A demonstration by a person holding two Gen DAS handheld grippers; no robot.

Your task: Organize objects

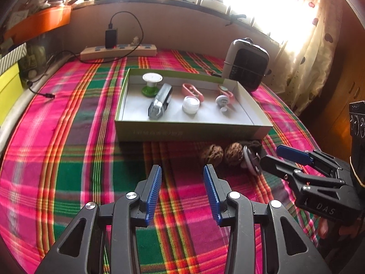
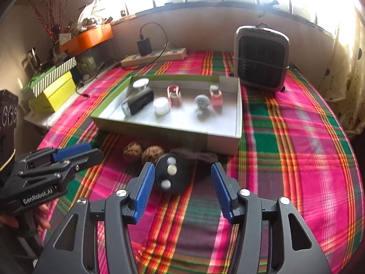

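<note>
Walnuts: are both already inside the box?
No, both walnuts lie on the plaid cloth in front of the box.

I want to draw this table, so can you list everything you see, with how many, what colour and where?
shallow cardboard box: 1, green-edged, mid-table
small items in box: about 6, white, pink, silver
wrinkled brown walnuts: 2, in front of box
black round remote with white buttons: 1, between the right gripper's open jaws
grey fan heater: 1, behind box
beige power strip: 1, far edge
plaid tablecloth: 1, pink-green
left gripper: open, empty
right gripper: open
</note>
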